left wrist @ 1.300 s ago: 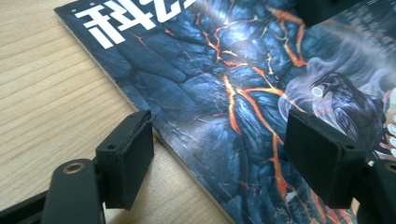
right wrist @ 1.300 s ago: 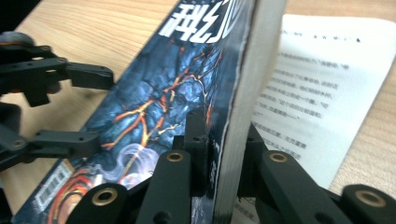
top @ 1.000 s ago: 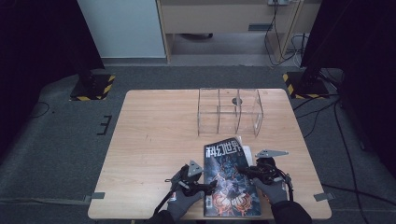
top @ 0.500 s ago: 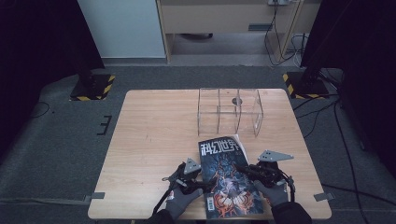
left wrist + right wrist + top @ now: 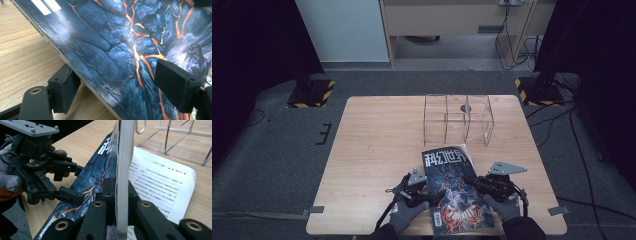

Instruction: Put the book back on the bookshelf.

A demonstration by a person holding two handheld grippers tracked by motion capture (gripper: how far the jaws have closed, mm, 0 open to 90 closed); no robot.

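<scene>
Magazine is held off the table: right tongs are clamped on its page edge, left tongs gape around its spine. Probably the rack is meant next.

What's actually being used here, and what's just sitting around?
In use:
- magazine, lifted off the table
- right gripper, clamped on its edge
- left gripper, jaws straddling its spine side
- clear divided rack, probably where it goes

Just lying about:
- printed sheet on the table
- yellow-and-black stand bases on the floor
- floor cables
</scene>
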